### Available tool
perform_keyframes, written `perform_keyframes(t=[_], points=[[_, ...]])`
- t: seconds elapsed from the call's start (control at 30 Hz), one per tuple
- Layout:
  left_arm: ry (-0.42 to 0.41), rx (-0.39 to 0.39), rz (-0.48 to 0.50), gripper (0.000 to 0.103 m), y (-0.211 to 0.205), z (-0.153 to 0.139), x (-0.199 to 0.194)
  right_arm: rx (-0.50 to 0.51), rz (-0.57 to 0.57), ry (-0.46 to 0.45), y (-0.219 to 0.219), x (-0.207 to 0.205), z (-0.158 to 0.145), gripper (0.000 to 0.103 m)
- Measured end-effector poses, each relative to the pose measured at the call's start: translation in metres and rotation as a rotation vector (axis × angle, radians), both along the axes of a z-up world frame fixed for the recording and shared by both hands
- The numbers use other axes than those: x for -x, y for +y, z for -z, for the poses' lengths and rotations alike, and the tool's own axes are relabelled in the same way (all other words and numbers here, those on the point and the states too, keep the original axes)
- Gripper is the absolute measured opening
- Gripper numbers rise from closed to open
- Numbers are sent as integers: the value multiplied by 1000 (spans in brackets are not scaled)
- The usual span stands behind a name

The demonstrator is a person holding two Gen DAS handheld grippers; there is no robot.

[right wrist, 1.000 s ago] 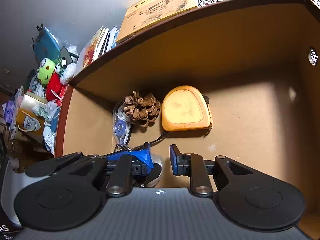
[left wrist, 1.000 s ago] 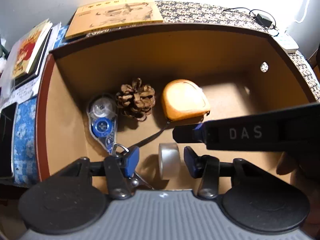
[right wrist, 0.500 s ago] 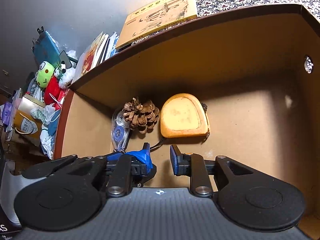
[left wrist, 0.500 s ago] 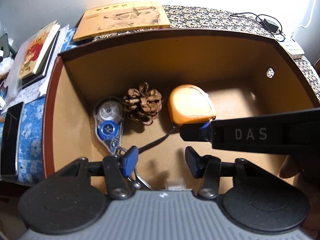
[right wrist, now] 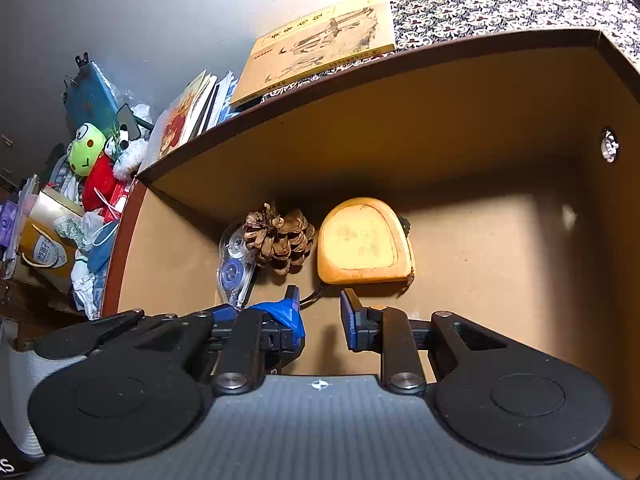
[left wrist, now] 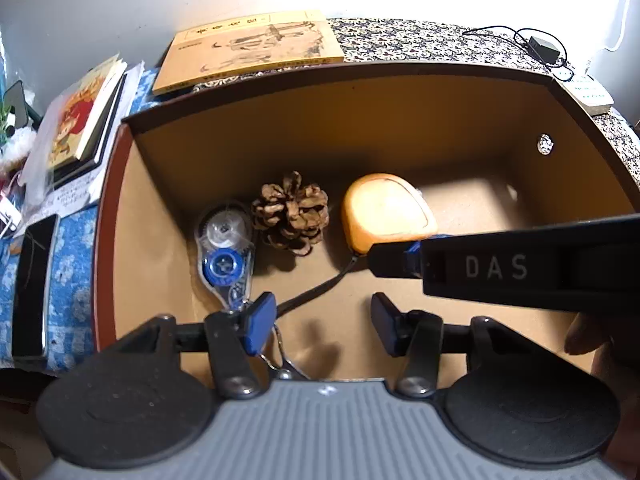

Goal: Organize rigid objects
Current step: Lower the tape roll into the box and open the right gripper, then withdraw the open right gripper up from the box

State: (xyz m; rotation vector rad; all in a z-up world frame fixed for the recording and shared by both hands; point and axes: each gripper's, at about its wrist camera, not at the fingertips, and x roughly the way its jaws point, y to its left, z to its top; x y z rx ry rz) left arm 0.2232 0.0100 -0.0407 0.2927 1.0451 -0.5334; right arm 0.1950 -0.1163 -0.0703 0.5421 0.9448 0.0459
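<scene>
The left hand-held gripper point(left wrist: 323, 322) had pulled back above the near edge of the cardboard box point(left wrist: 400, 92), its blue-padded fingers point(left wrist: 260, 322) spread apart with nothing between them. A second earlier a roll of silver tape stood right between those pads; half a second ago only a sliver of it showed at the bottom edge, and now it was out of sight under the gripper body. Whether it sat on the box floor there, I could not tell.

The right hand-held gripper point(right wrist: 320, 312) hovered over the same floor, jaws parted and empty, closer to the tape measure than it had been. In the left wrist view its black arm crossed in from the right, fingertip just at the measure's near corner.

On the box floor, nothing else had budged: the correction tape dispenser point(left wrist: 225, 252) lay at the left, the pine cone point(left wrist: 291, 216) just beside it, and the yellow tape measure point(left wrist: 386, 212) next in line, its dark strap point(left wrist: 316, 292) trailing toward the left gripper. A yellow booklet point(left wrist: 250, 54) lay on the patterned tabletop point(left wrist: 420, 42) behind the box.
</scene>
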Motion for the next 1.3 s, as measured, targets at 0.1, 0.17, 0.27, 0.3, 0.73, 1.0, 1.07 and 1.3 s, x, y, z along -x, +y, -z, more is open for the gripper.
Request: perform_keyframes(t=[0.1, 0.17, 0.27, 0.3, 0.73, 1.0, 1.07, 1.3], points=[[-7, -8, -4, 53, -1, 0, 1, 14, 6, -11, 1, 2, -1, 6], [-11, -13, -8, 53, -1, 0, 1, 19, 15, -14, 1, 2, -2, 6], [-22, -23, -10, 53, -1, 0, 1, 35, 28, -18, 2, 3, -3, 6], [-27, -26, -13, 54, -1, -1, 1, 45, 33, -24, 3, 3, -5, 6], [-101, 3, -81, 56, 13, -31, 10, 101, 111, -152, 6, 27, -39, 5], [-149, -26, -143, 60, 22, -46, 28, 166, 103, -204, 16, 45, -49, 5], [-167, -34, -162, 60, 24, -50, 33, 175, 98, -212, 18, 50, -51, 5], [-206, -39, -219, 60, 29, -65, 52, 198, 71, -240, 22, 68, -60, 6]])
